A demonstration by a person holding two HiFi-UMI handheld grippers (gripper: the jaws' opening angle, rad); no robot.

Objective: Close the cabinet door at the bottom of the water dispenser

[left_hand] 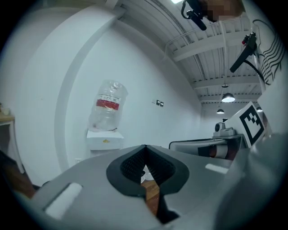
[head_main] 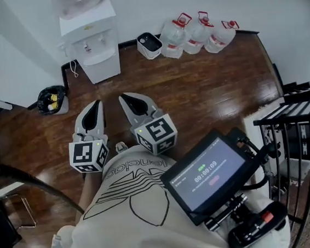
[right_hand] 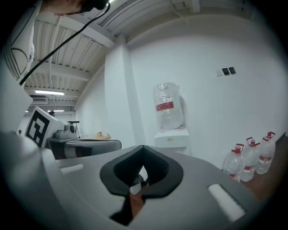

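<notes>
Both grippers are up in front of the person, well apart from the dispenser point(head_main: 92, 42). Left gripper point(head_main: 94, 108): jaws together, tips meeting, nothing in them. Right gripper point(head_main: 129, 100): same, closed and empty. The two gripper views confirm it, showing only floor through the gap in the pads.

No counter is in view, so places go by wall and floor. Dispenser stands on the wood floor point(head_main: 196, 97) against the far wall, bottle point(left_hand: 108, 109) on top. Jugs point(head_main: 198, 33) sit along the wall to its right, and a black bag point(head_main: 51, 98) to its left.

Door point(head_main: 104, 70) is at the dispenser's lower front. It reads flat and white from the head view, with no leaf swung out. It is small and seen steeply, so whether it is flush or slightly ajar is not settled. In both gripper views the jaw bodies cover the dispenser's base.

Step, as a judgement: the scene fits either standing off with the door ajar or standing back with it already shut. If it is ajar, the next move calls for closing the gap to the dispenser, dropping a gripper low and pressing the door's free edge. Closed jaws would serve for that push.
</notes>
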